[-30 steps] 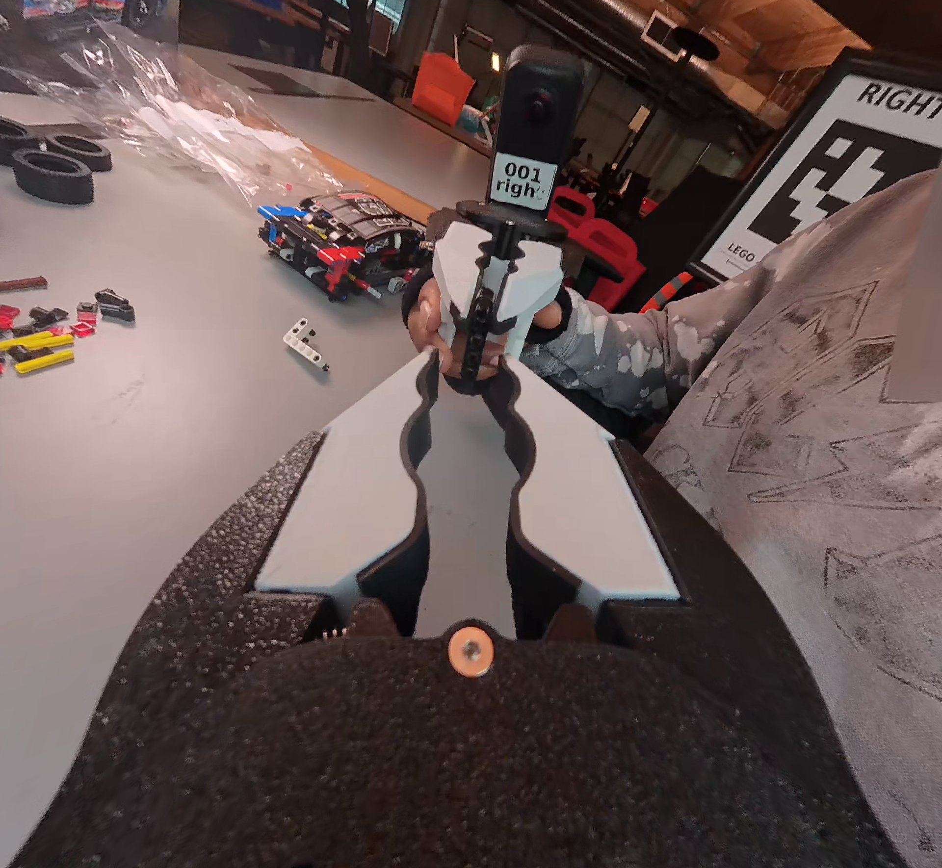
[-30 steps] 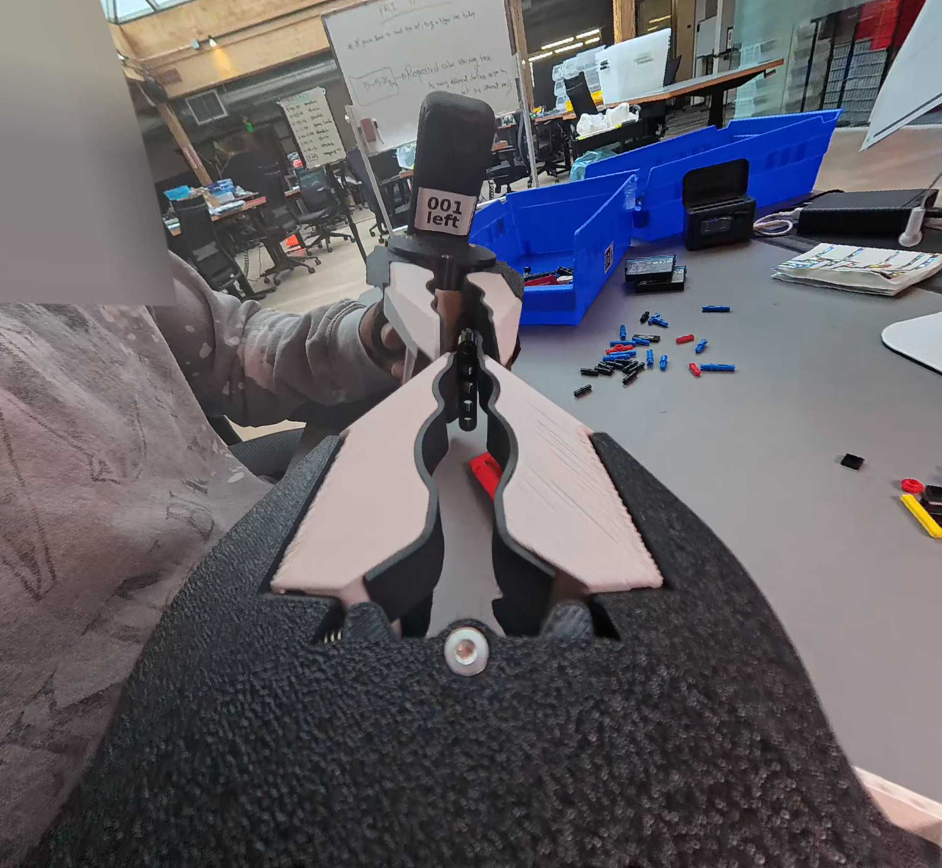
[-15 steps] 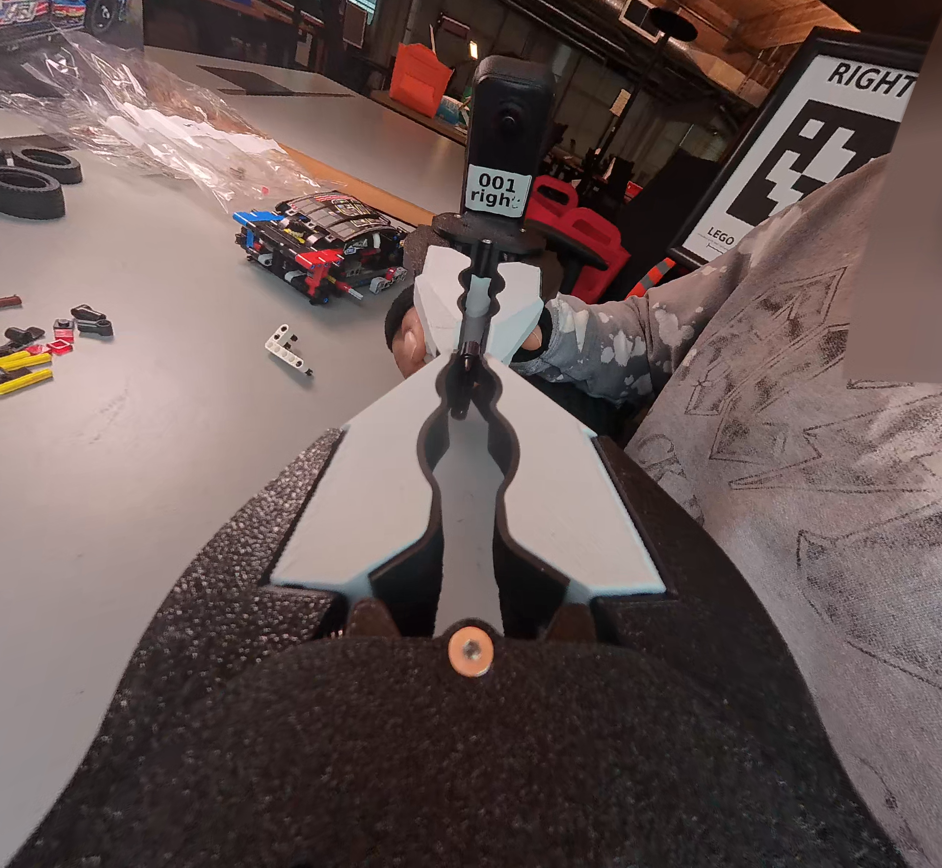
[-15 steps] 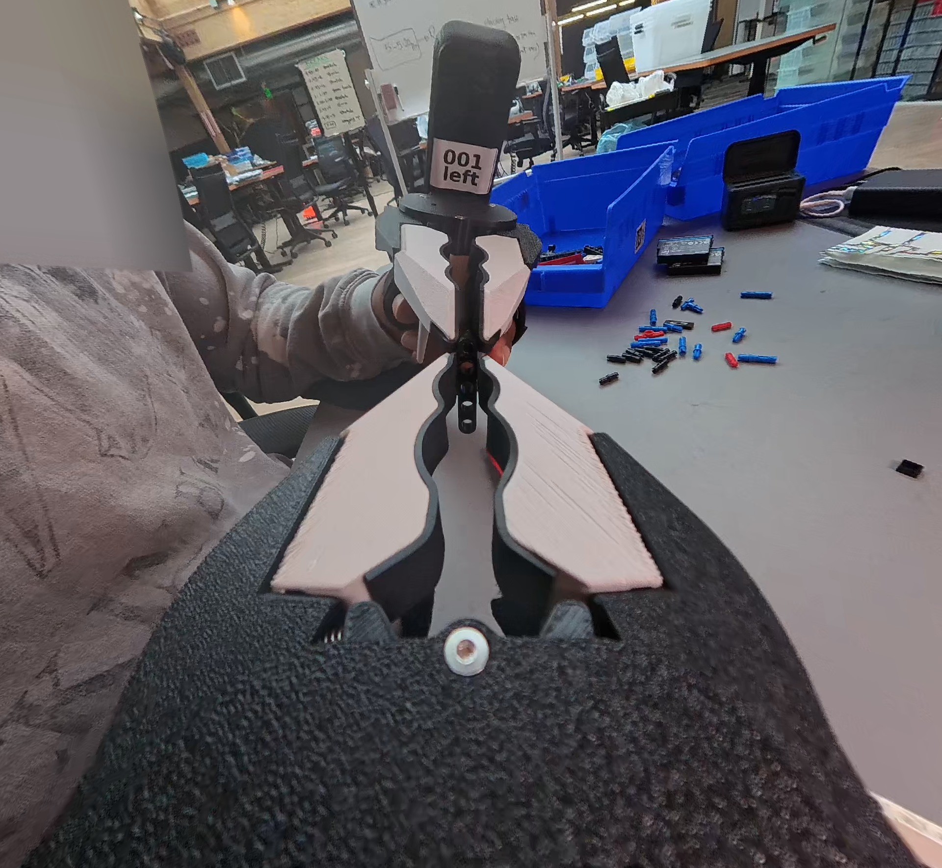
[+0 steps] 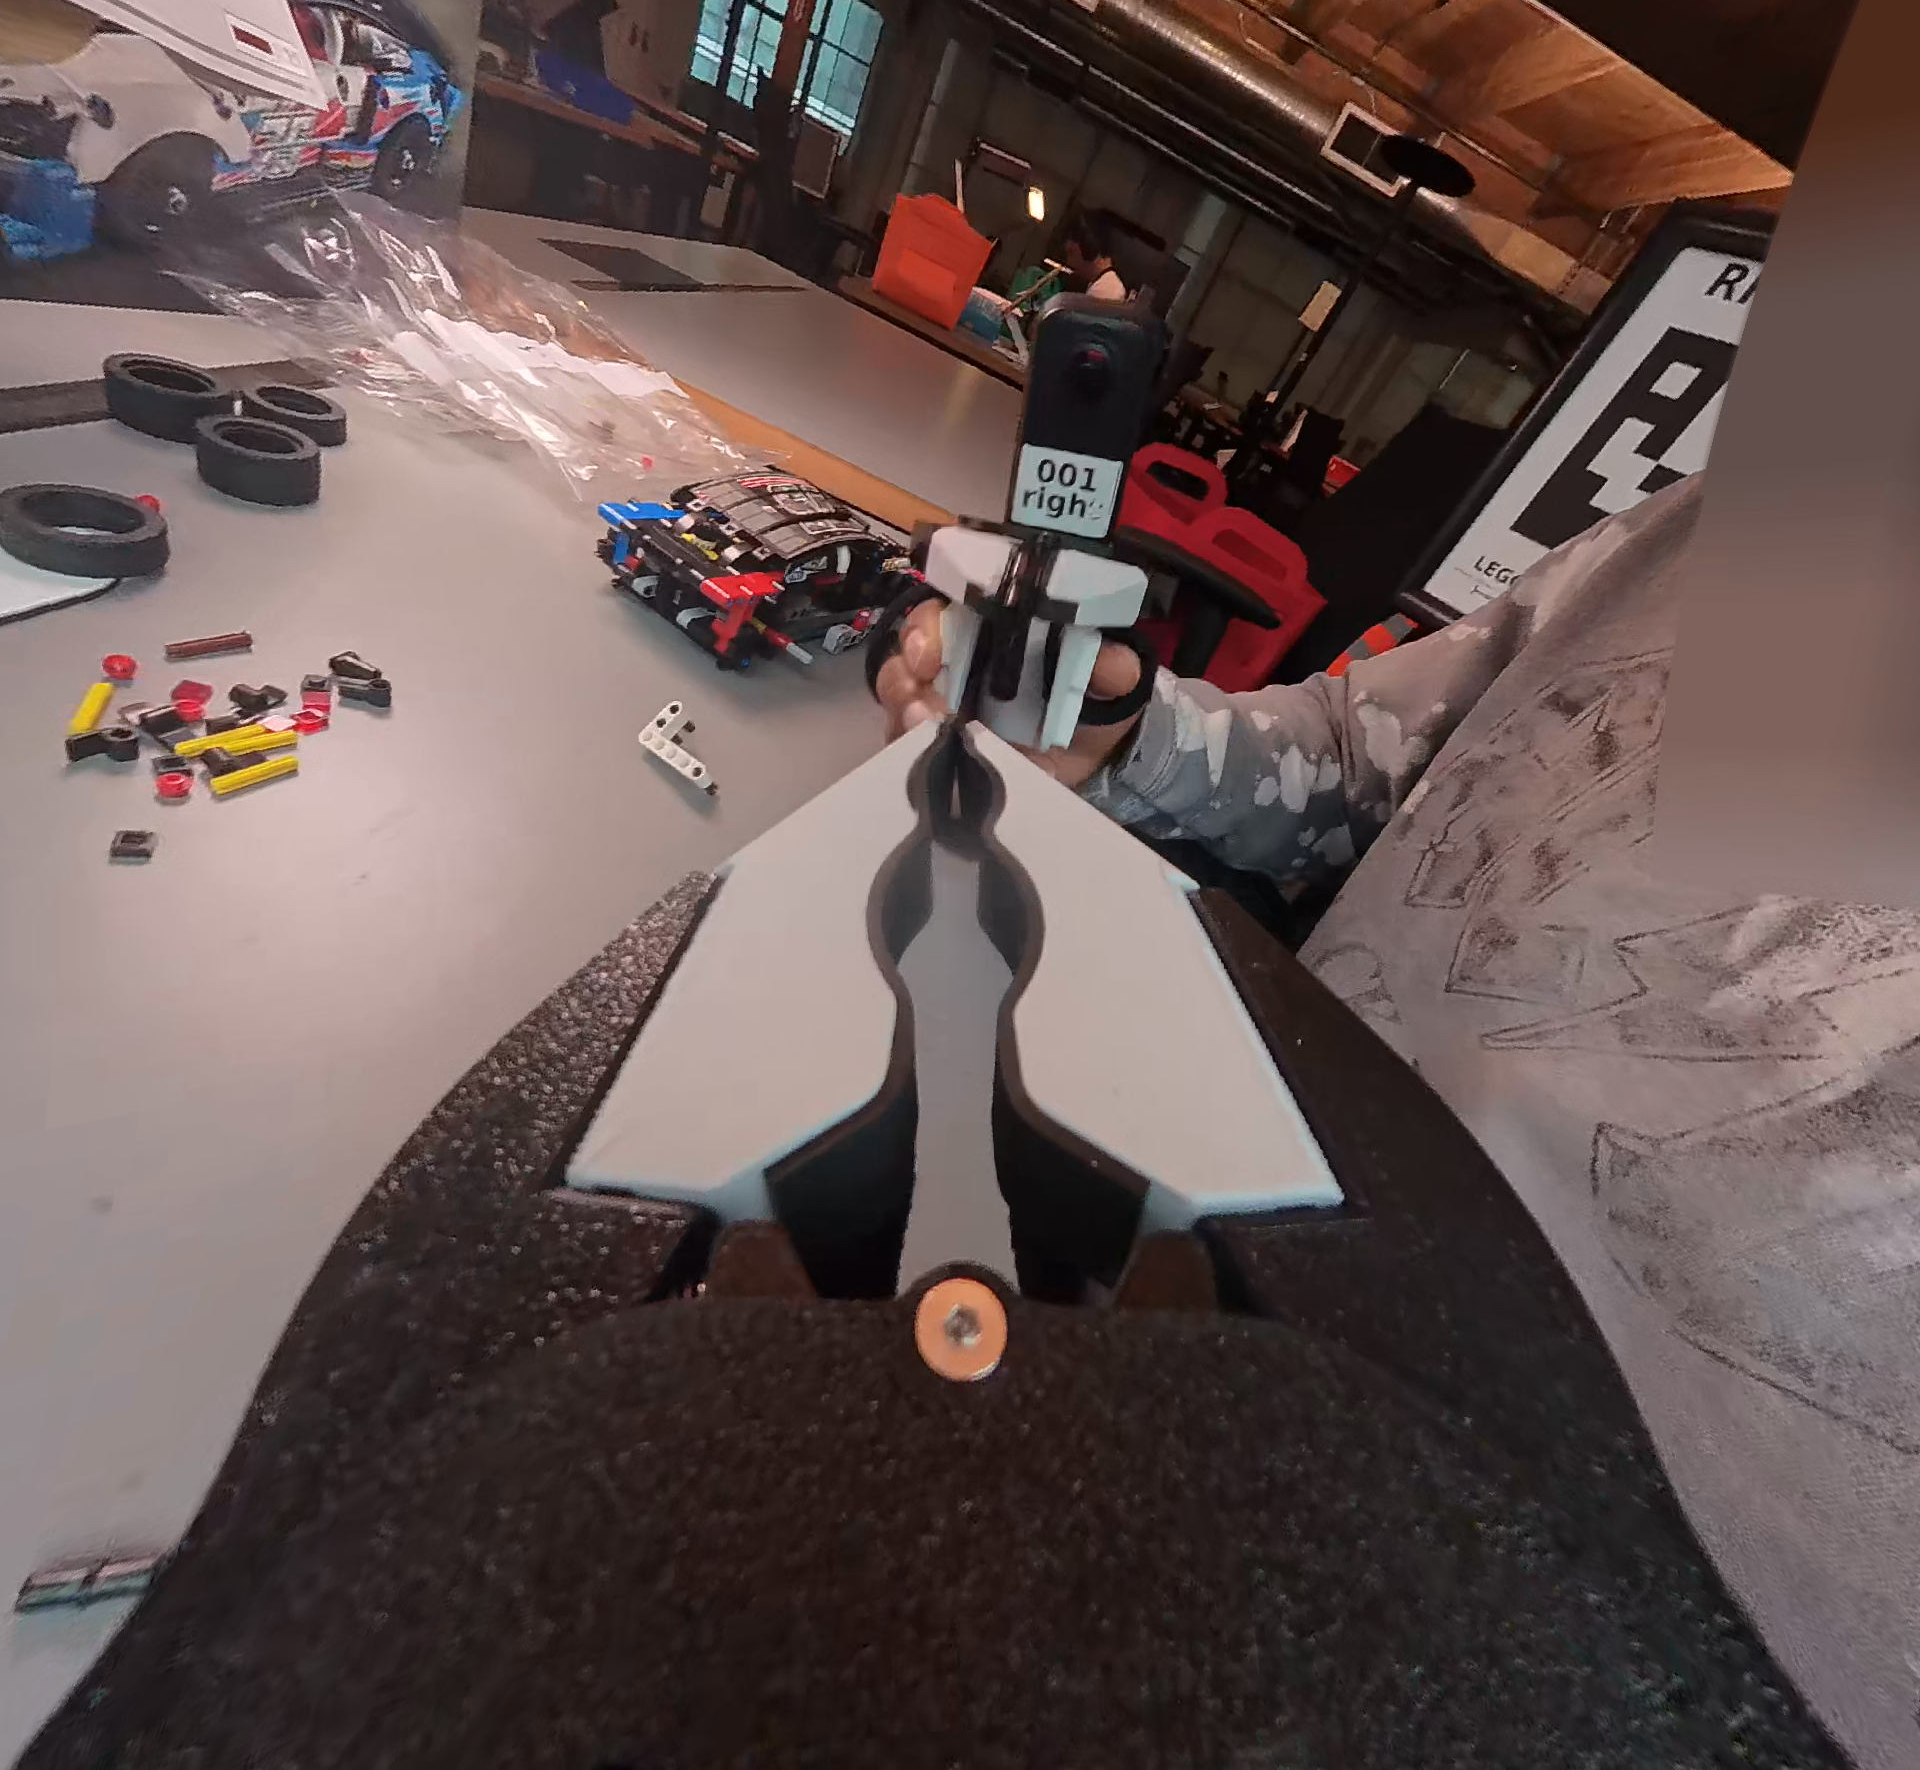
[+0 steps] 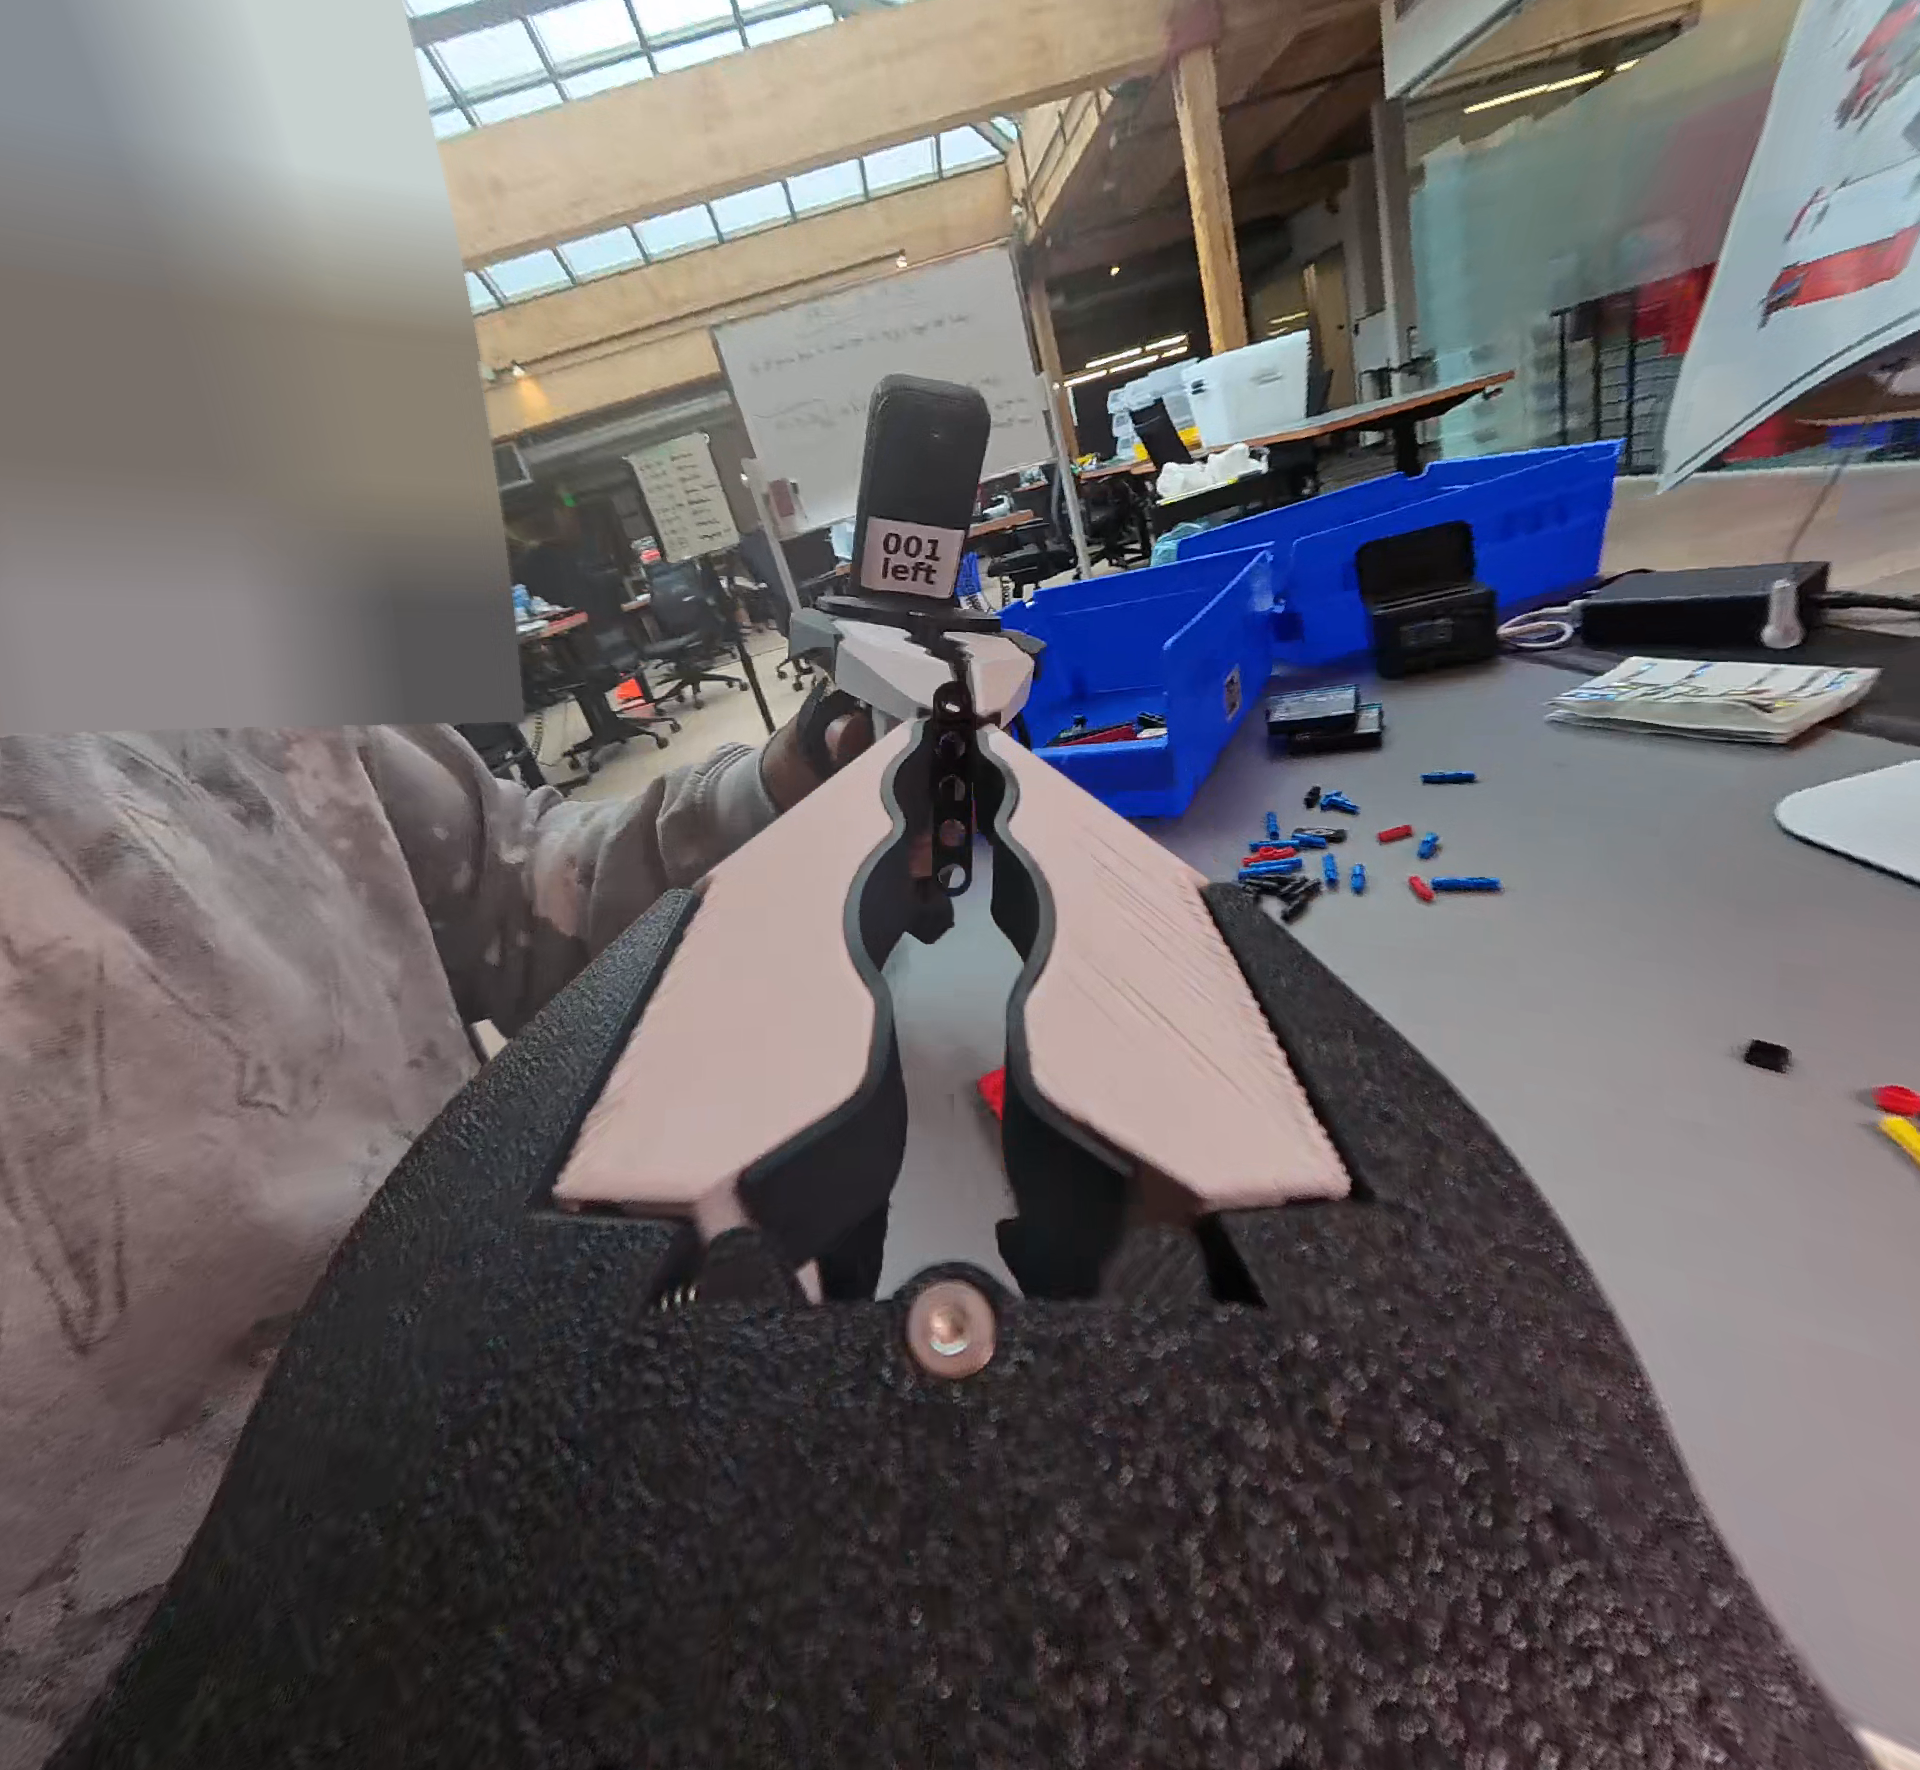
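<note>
**Two hand-held grippers meet tip to tip over a black beam above a parts-strewn table**

At the centre of the right wrist view, the right gripper [image 6: 951, 733] is clenched on a slim black beam with holes [image 6: 951, 821], which stands nearly upright between its pink fingers [image 6: 769, 972]. The left gripper [image 6: 935, 666] faces it from just beyond, tips touching or almost touching the beam's top end; a hand [image 6: 831, 738] in a mottled grey sleeve grips it.

In the left wrist view, the left gripper [image 5: 954, 733] has its grey fingers [image 5: 790, 972] drawn together at the tips on a thin dark piece, only its edge visible. The right gripper [image 5: 1023, 655] stands directly ahead, raised off the grey table [image 5: 312, 941].

Bare tabletop runs along the lower left of that frame. Farther back lie a small white angled piece [image 5: 675, 746], a cluster of yellow, red and black parts [image 5: 208, 718], black tyres [image 5: 249, 442], clear plastic bags [image 5: 468, 338] and a partly built model car [image 5: 758, 567] near the far edge.

In the right wrist view, blue and red pins [image 6: 1340, 858] scatter at centre right before blue bins [image 6: 1153, 681]; open table fills the lower right.
</note>
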Demonstrator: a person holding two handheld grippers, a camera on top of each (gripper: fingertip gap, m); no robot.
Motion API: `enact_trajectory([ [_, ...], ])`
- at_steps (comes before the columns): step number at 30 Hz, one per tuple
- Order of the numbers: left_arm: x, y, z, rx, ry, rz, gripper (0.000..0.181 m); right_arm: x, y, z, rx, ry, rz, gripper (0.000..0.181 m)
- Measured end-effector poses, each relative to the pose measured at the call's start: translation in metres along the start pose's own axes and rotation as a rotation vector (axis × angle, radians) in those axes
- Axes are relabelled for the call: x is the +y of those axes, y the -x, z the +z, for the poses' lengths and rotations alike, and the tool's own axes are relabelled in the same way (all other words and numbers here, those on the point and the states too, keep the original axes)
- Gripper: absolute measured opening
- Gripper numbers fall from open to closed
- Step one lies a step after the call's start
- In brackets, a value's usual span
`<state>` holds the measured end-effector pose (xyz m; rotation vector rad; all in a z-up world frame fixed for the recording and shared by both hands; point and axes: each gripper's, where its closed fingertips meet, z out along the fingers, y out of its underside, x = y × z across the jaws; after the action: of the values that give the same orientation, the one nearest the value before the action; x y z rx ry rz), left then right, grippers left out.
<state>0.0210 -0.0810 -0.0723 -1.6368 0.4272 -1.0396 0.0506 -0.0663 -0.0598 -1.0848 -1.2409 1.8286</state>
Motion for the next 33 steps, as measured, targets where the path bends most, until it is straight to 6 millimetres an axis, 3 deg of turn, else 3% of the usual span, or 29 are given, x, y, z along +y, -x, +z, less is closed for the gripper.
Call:
enact_trajectory([
  [1,0.000,-0.005,0.004,0.030,-0.001,-0.011,0.000,0.005,0.002,0.004,-0.013,0.021,-0.001,0.006],
  [3,0.003,-0.011,0.012,0.061,0.023,-0.018,0.017,0.009,0.005,0.009,-0.029,0.043,-0.002,0.007],
  [7,0.004,-0.015,0.015,0.075,0.015,-0.024,0.007,0.015,0.004,0.010,-0.031,0.064,0.008,0.007],
  [21,0.011,-0.015,0.016,0.058,0.062,0.002,0.002,0.025,0.008,0.014,-0.035,0.120,-0.017,0.007],
  [24,0.017,-0.014,0.018,0.039,0.100,0.032,0.002,0.028,0.011,0.014,-0.051,0.139,-0.036,0.014],
  [33,0.008,-0.023,0.020,0.058,0.051,0.055,0.000,0.013,0.015,0.013,-0.074,0.026,-0.016,0.006],
])
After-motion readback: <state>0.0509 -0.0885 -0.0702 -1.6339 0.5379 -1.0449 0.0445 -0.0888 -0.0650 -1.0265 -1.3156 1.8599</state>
